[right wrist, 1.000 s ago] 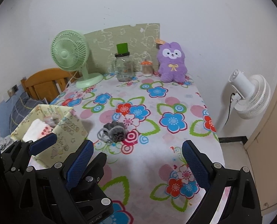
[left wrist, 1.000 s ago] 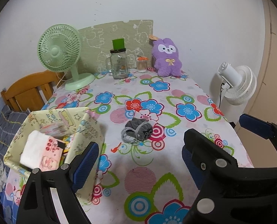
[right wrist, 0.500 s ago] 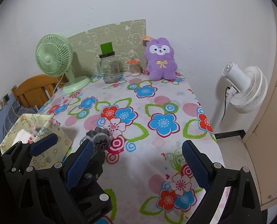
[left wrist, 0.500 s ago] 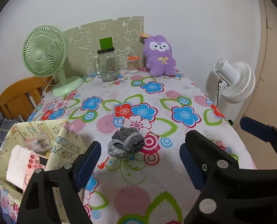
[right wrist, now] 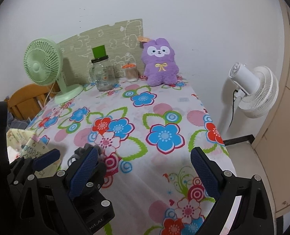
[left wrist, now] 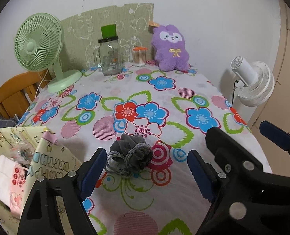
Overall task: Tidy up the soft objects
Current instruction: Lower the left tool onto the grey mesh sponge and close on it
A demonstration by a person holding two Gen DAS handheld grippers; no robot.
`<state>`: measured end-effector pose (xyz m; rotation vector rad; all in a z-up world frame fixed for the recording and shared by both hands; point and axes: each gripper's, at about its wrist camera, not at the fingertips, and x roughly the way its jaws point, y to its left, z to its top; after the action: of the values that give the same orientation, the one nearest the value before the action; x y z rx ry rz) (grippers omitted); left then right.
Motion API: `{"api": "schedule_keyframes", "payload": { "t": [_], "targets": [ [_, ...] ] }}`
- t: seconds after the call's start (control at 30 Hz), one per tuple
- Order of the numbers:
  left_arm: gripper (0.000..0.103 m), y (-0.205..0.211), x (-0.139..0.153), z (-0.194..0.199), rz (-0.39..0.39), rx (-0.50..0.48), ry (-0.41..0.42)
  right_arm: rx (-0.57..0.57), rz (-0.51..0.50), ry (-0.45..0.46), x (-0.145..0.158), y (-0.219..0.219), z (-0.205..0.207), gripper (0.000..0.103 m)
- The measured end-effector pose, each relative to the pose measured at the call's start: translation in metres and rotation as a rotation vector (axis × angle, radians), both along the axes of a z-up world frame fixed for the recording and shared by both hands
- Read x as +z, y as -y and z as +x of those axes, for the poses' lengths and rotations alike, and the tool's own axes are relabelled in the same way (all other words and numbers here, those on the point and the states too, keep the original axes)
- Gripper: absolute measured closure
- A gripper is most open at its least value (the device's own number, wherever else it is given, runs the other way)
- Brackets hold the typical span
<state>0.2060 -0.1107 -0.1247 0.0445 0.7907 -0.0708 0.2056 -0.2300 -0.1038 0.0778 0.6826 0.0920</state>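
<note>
Both claws gape wide and empty, the left claw (left wrist: 143, 168) lined up behind the grey drawstring pouch (left wrist: 130, 156) on the desk (left wrist: 193, 90), likely to drop it into the fabric bin (left wrist: 47, 156) beside it, while the right claw (right wrist: 143, 174) hovers alongside.

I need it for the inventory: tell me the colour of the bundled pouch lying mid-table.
Grey, with a lighter grey drawstring cord; the pouch shows best in the left wrist view.

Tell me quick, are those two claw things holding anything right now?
Left gripper: open, holding nothing; the grey drawstring pouch lies on the table just ahead of its fingers.
Right gripper: open, empty.
</note>
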Motion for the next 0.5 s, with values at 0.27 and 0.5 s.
{"api": "schedule_keyframes", "payload": {
  "t": [0.27,0.5],
  "targets": [
    [0.017,-0.002,-0.019,0.023,0.013,0.018,-0.03,-0.027,-0.002,-0.016,-0.018,0.0,0.021,0.006],
    [0.017,-0.007,-0.035,0.036,0.016,0.042,-0.051,-0.018,-0.007,-0.042,-0.033,-0.002,0.033,0.006]
  ]
}}
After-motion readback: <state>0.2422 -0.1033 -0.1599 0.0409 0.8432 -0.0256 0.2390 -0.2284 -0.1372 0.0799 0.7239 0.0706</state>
